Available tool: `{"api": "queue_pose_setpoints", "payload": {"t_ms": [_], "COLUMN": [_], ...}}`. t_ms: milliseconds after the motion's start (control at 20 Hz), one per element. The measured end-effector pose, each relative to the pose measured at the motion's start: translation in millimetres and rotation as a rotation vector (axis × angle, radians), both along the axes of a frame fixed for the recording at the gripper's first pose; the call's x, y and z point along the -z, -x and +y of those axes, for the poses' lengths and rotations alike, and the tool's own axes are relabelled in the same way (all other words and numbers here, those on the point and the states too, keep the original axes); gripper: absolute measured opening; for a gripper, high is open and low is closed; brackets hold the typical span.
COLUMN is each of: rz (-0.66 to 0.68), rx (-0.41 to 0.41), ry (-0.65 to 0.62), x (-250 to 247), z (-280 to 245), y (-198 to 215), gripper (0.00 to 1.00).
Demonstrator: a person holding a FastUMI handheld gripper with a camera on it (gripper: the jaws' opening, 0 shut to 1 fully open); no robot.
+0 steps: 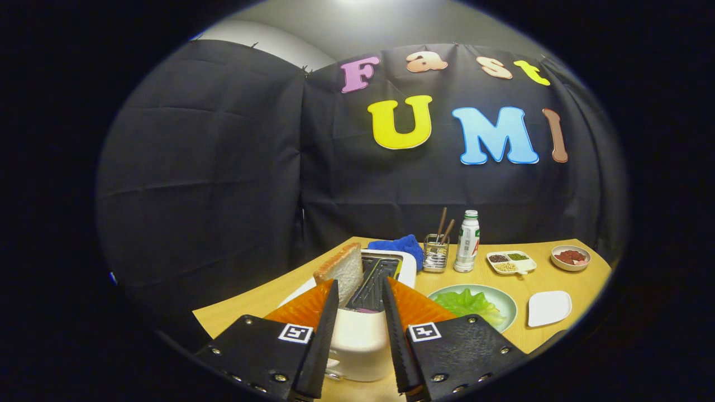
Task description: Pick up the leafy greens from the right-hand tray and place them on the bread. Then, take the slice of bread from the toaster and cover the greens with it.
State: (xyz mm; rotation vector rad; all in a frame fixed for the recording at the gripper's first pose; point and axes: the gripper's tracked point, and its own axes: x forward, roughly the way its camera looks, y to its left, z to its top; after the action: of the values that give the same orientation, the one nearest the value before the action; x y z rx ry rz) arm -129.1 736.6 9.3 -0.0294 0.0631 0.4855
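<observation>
The tool (360, 290) is open over the toaster (366, 329); it could bump the bread (342, 269) and knock it out.

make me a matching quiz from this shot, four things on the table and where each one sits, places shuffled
Things:
1. bread slice
2. leafy greens
3. blue cloth
4. bottle

Places:
A. behind the toaster, near the wall
B. on the green plate, right of the fingers
C. standing up out of the toaster's left slot
D. upright beside the holder with chopsticks

Pairs: 1-C, 2-B, 3-A, 4-D

The gripper is open, its fingers to either side of the toaster, pressing on nothing.
</observation>
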Motion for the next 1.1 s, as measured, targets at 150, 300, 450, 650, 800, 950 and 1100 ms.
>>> {"api": "queue_pose_setpoints", "payload": {"t_ms": [150, 300, 450, 650, 800, 950, 1100], "rz": [0.008, 0.016, 0.026, 0.033, 0.031, 0.047, 0.068], "rx": [-0.007, -0.012, 0.019, 0.087, 0.112, 0.126, 0.126], "ry": [0.011, 0.021, 0.016, 0.035, 0.038, -0.005, -0.007], "x": [2.6, 6.1, 7.7, 9.2, 12.2, 8.2, 9.5], "z": [16.7, 34.2, 39.0, 37.9, 40.2, 33.2, 40.6], "y": [0.8, -1.0, -10.4, -20.9, -27.0, -23.3, -30.7], "gripper": [0.48, 0.48, 0.48, 0.48, 0.37, 0.23, 0.10]}}
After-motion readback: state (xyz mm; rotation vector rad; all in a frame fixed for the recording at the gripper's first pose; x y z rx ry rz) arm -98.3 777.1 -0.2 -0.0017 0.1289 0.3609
